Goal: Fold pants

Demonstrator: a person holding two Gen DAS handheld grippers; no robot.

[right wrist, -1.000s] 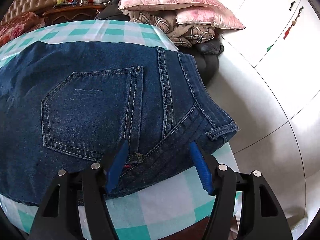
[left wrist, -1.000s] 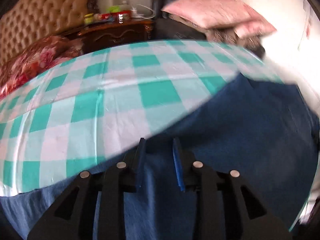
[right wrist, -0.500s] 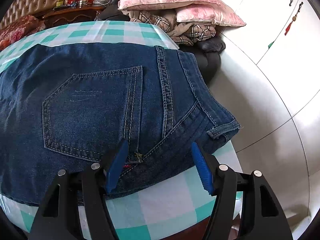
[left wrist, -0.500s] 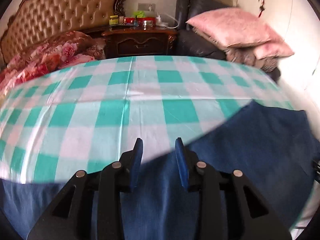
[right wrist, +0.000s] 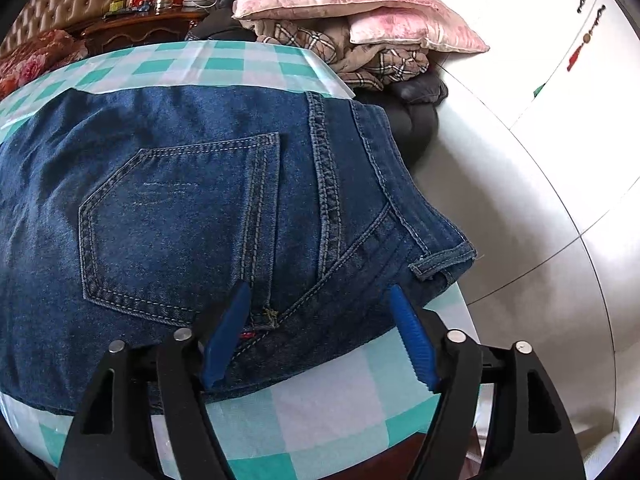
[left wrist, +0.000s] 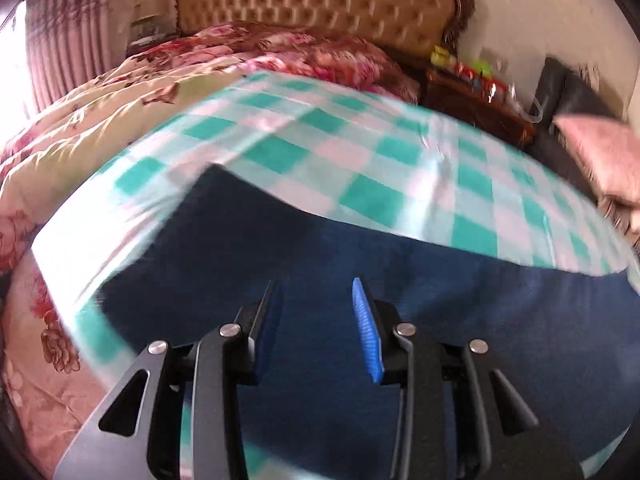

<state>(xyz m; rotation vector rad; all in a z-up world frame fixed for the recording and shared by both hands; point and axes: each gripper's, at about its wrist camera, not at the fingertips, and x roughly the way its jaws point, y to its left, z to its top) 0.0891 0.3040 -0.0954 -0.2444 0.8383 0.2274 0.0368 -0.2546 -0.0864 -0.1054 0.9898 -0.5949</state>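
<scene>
Left view: motion blur is smearing the checked tablecloth (left wrist: 360,168) and the jeans (left wrist: 400,280) lying on it.
Jeans, right view: the picture's left edge is cutting off the legs of the jeans (right wrist: 180,208).
Nightstand (right wrist: 140,28): small items standing on it are reading too small to identify.
Nightstand, left view: clutter on the nightstand (left wrist: 472,100) is blurring together.

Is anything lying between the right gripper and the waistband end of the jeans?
Nothing visible. The right gripper sits open directly over the waistband of the dark blue denim jeans, which lie flat on the teal-and-white checked tablecloth. No other item rests on the denim in the right wrist view.
</scene>
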